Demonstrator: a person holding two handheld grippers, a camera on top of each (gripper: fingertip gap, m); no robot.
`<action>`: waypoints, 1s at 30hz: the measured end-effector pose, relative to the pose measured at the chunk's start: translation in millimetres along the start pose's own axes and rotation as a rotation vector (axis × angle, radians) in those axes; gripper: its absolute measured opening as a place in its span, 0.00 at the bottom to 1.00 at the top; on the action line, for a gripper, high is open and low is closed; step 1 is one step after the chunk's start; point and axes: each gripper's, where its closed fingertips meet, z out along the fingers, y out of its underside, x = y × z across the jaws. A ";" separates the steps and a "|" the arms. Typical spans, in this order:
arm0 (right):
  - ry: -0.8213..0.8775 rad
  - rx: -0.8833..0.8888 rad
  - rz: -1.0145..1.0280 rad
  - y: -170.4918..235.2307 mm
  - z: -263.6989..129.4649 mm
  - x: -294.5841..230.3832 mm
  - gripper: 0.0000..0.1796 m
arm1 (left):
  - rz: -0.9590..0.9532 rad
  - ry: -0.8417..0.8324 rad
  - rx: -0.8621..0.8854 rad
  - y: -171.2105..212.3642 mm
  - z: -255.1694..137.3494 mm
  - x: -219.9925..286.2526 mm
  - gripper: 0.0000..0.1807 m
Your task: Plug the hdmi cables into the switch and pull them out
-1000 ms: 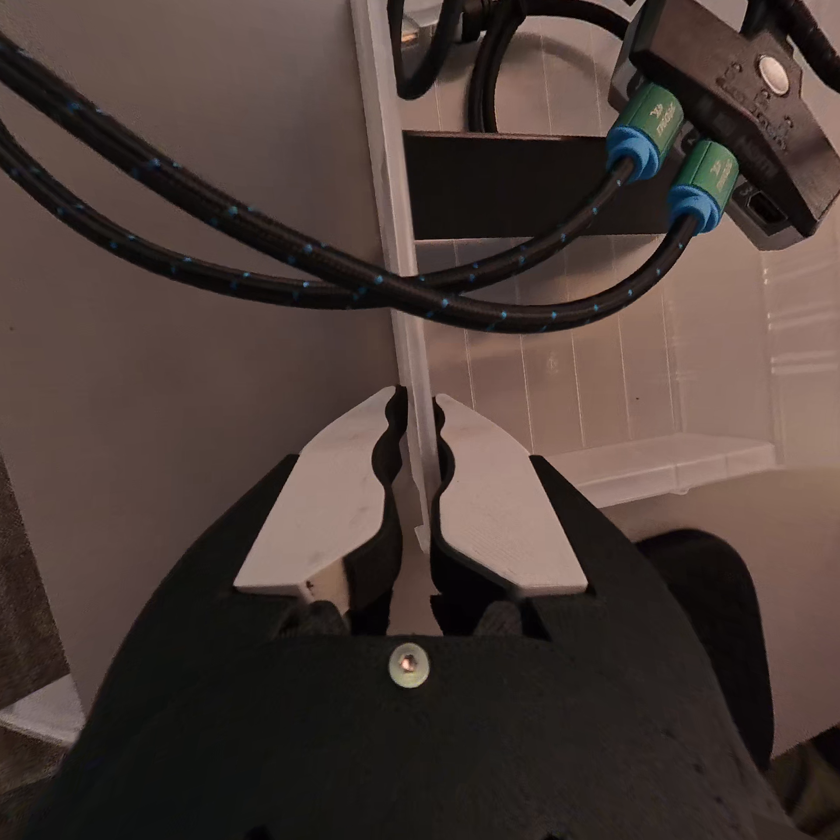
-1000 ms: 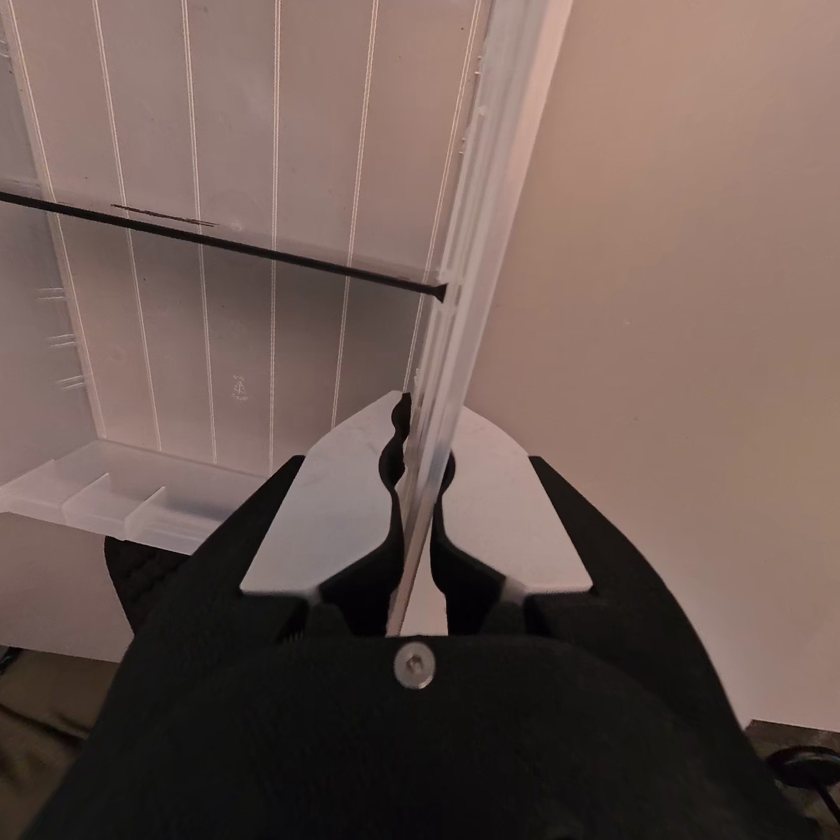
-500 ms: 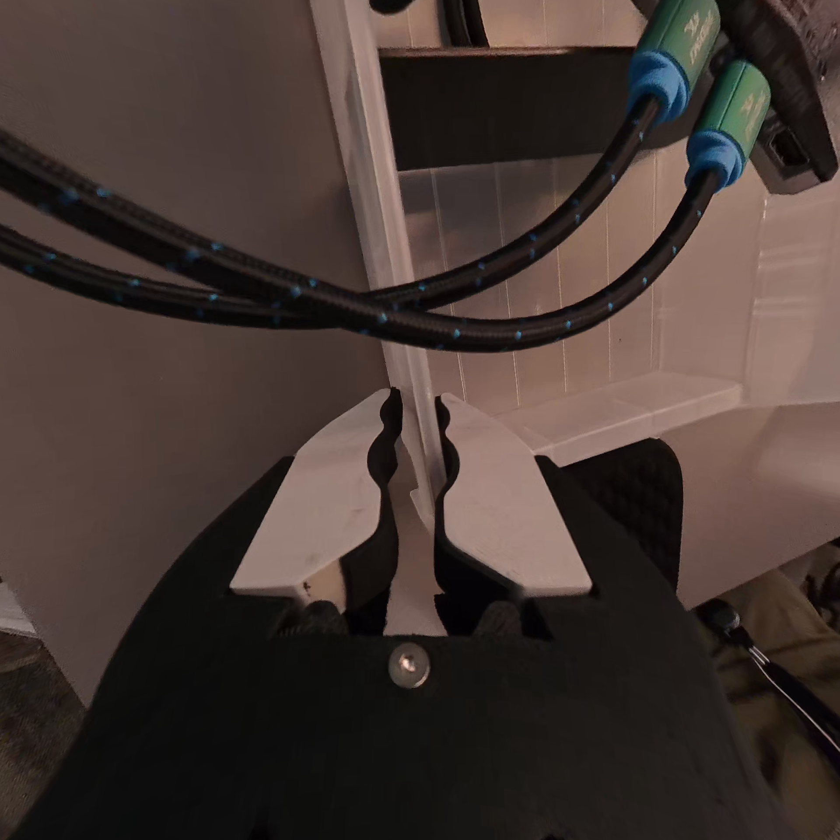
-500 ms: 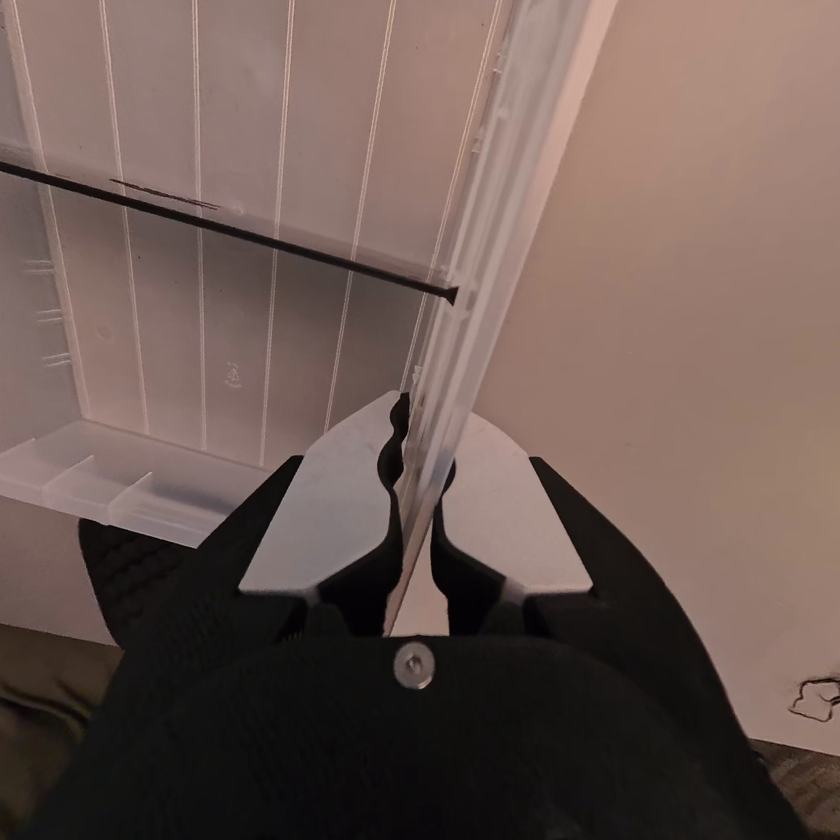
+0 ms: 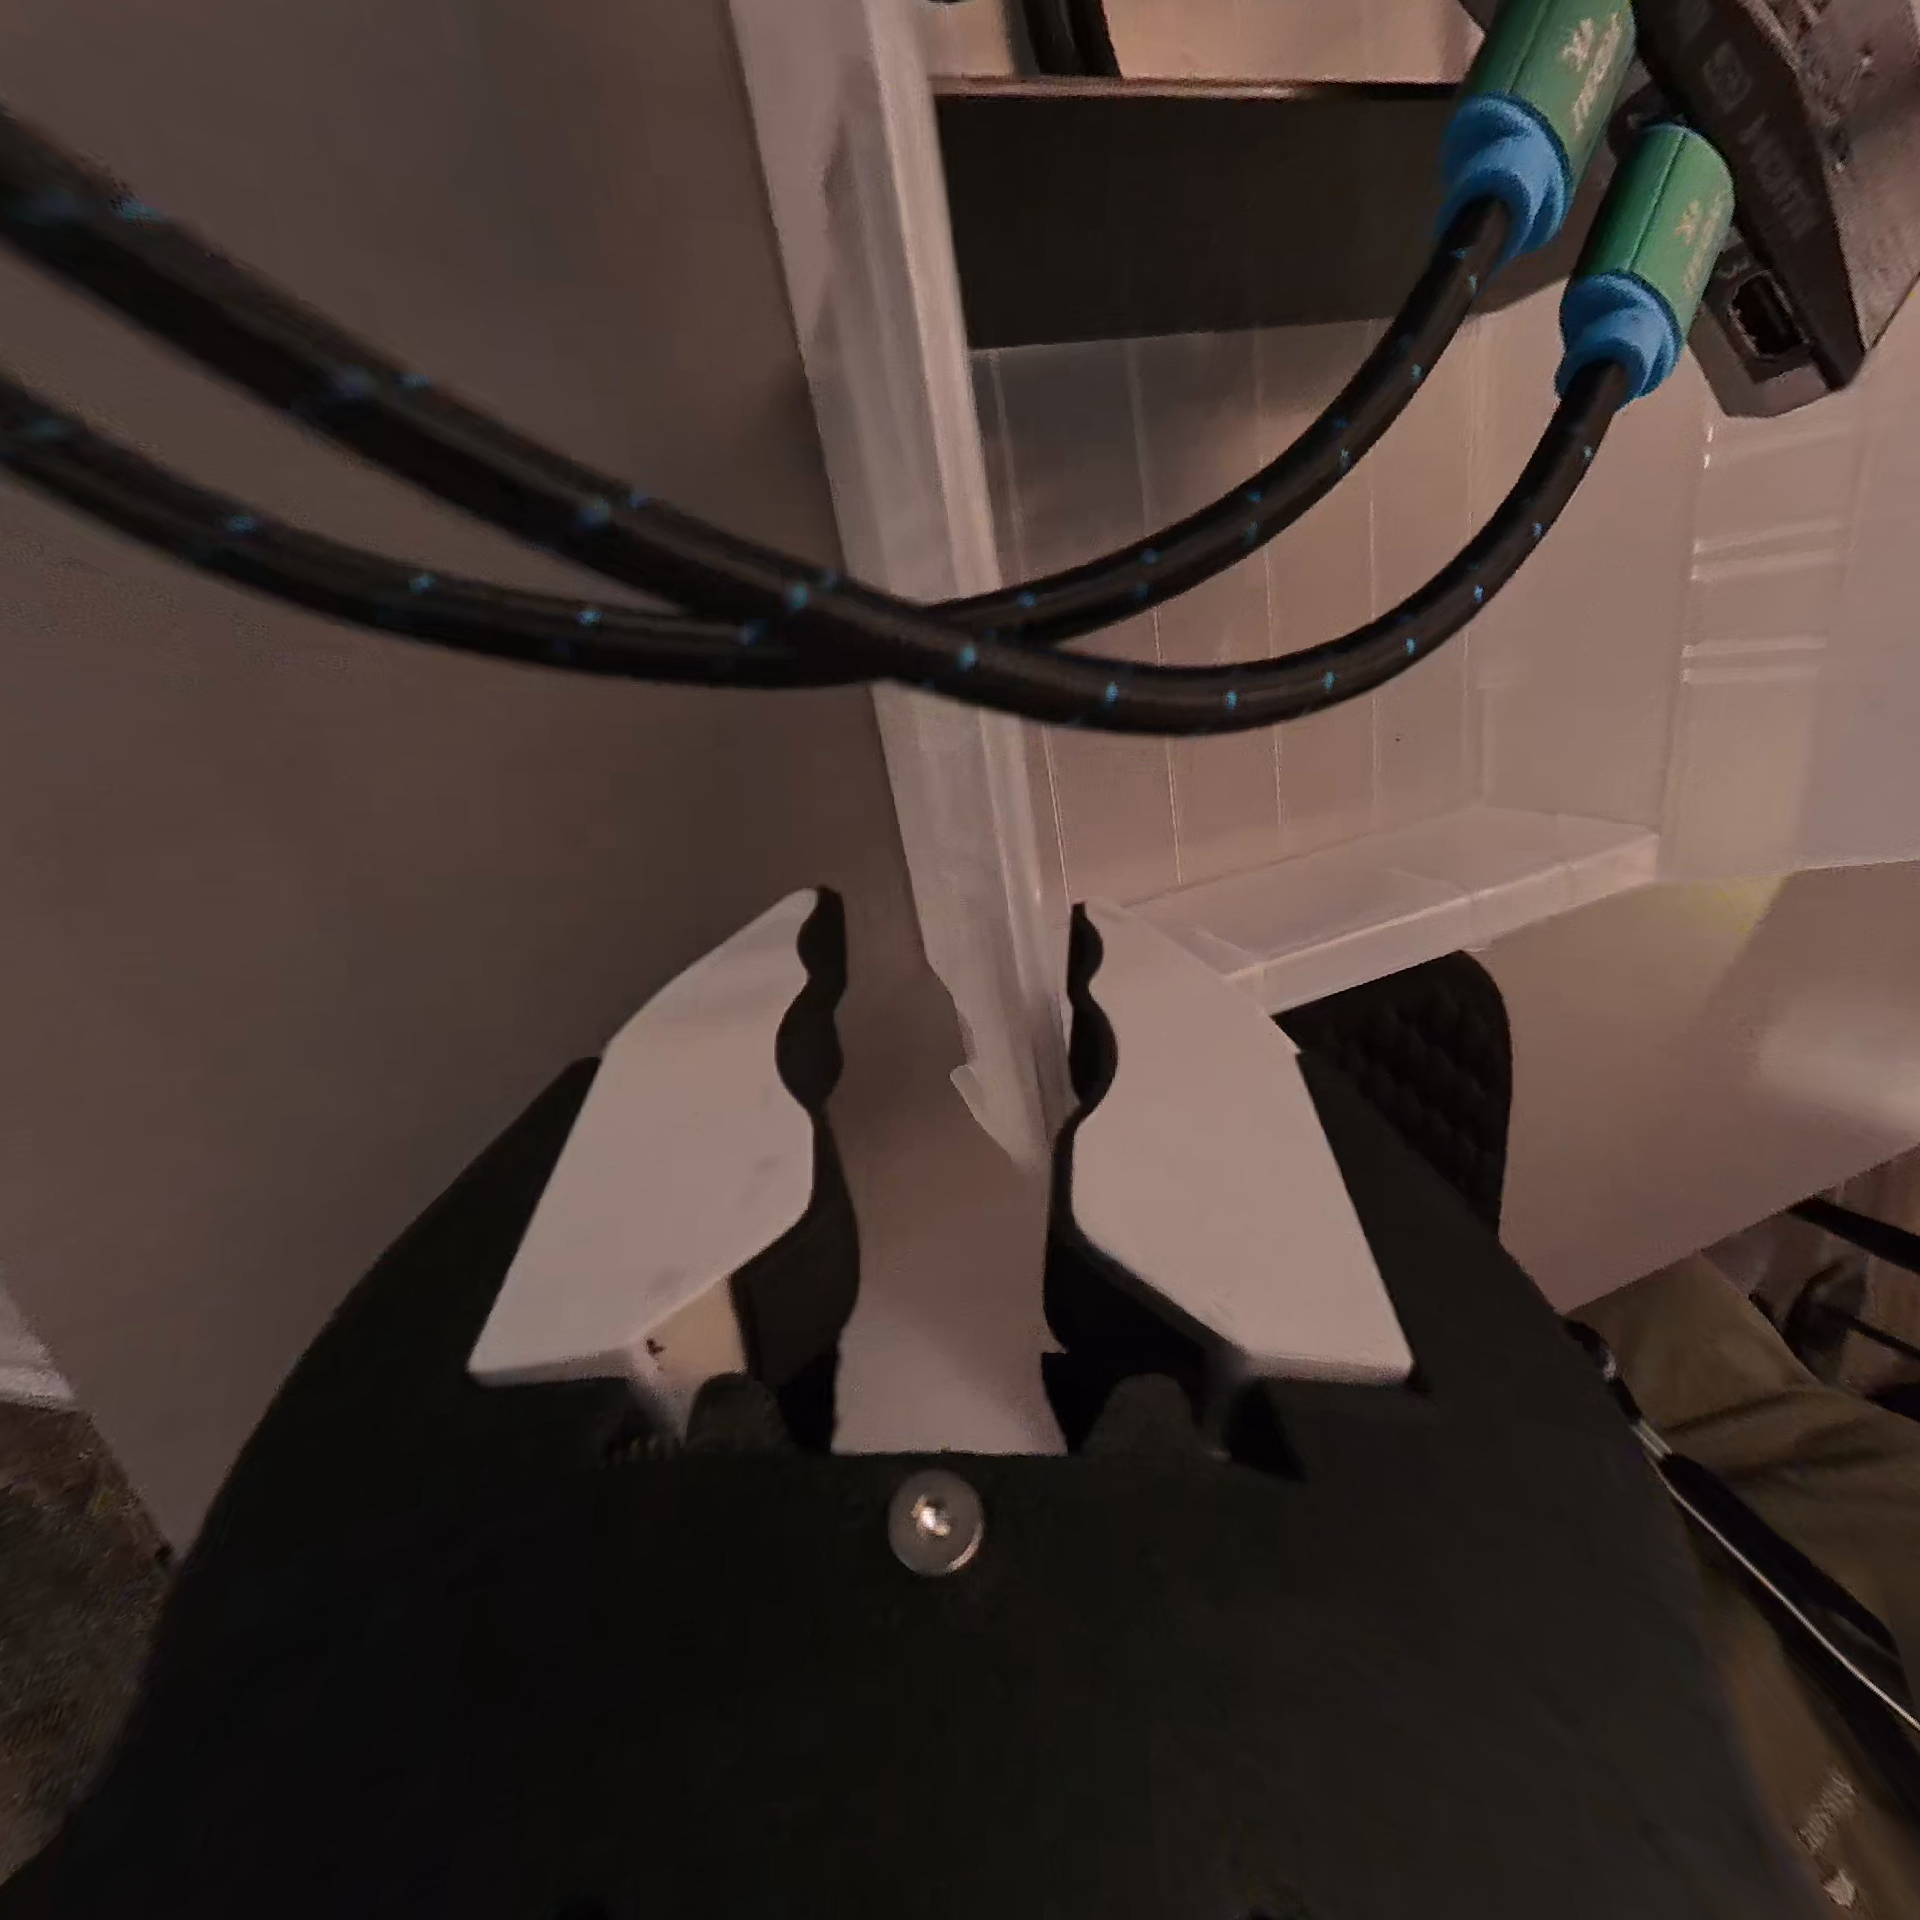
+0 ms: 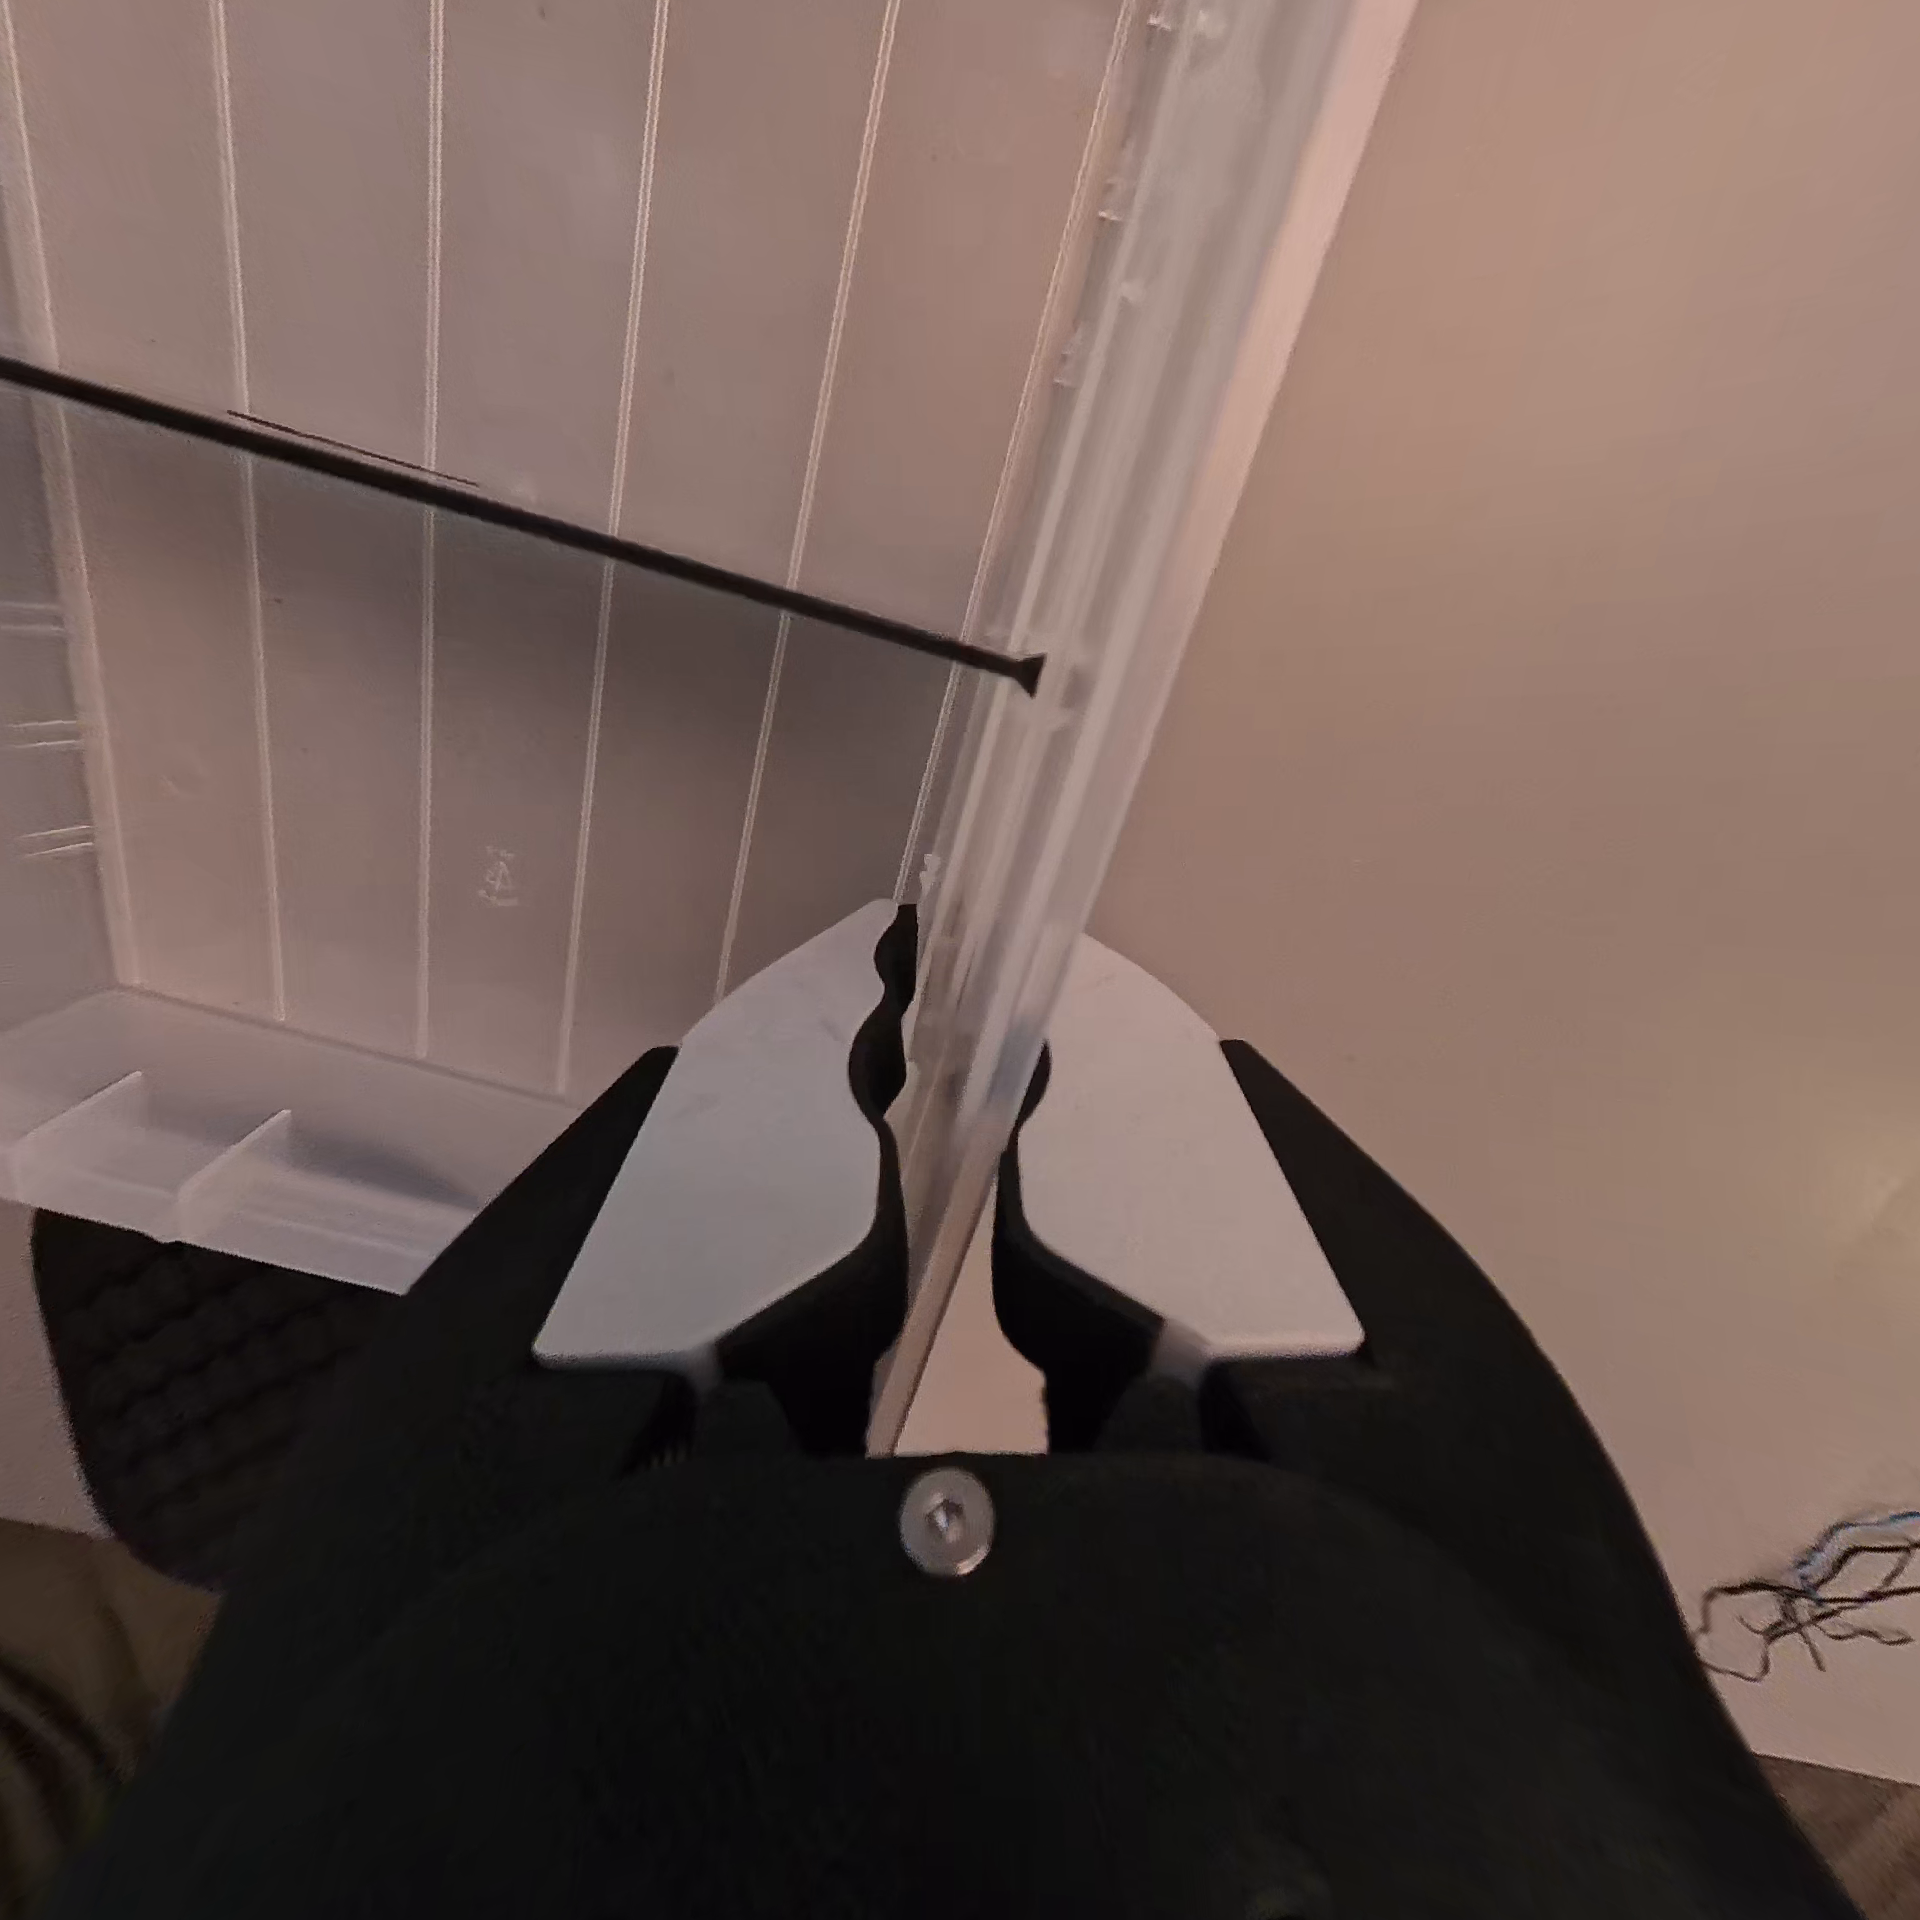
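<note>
My left tool [image 5: 951,920] has its jaws apart, straddling the near corner of a clear plastic bin's [image 5: 894,436] side wall; the wall lies against the right finger [image 5: 1205,1122] and stands free of the left one, so I judge nothing is gripped there. My right tool [image 6: 971,914] is clamped on the bin's opposite rim [image 6: 1091,540], which runs from between the jaws up towards 1 o'clock. Out from the left tool, at 12 o'clock, two braided black hdmi cables [image 5: 831,623] cross over the wall and sweep up to 1 o'clock, where their two green plugs [image 5: 1548,94] with blue collars sit at the black switch [image 5: 1787,156] in the top corner; they look seated, though the sockets themselves are hidden. I count one switch, two cables, two plugs, one bin, and a black strap [image 5: 1195,208] across its floor. One empty port [image 5: 1034,322] shows on the switch just below the nearer plug. The risk I see: only the right tool is holding the bin, so it may tip or swing, dragging the cables and straining the plugs sideways in the switch. If I reach the left tool up for a plug, the sagging cables directly in its path could snag on a finger. A loose tangle of thin wires [image 6: 1808,1600] lies at 4 o'clock in the right view, well apart
</note>
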 end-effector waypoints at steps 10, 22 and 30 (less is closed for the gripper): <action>0.075 0.322 -0.054 -36.2 -42.1 4.4 0.31 | 0.028 -0.195 0.458 -25.2 -112.4 4.7 0.19; 0.291 1.515 -0.410 -112.1 -273.7 -133.8 0.40 | 0.434 -0.445 0.866 -139.5 -143.5 51.2 0.47; 0.232 1.707 -0.546 -105.9 -348.4 -236.3 0.37 | 0.513 -0.598 0.497 -170.6 -40.9 29.7 0.42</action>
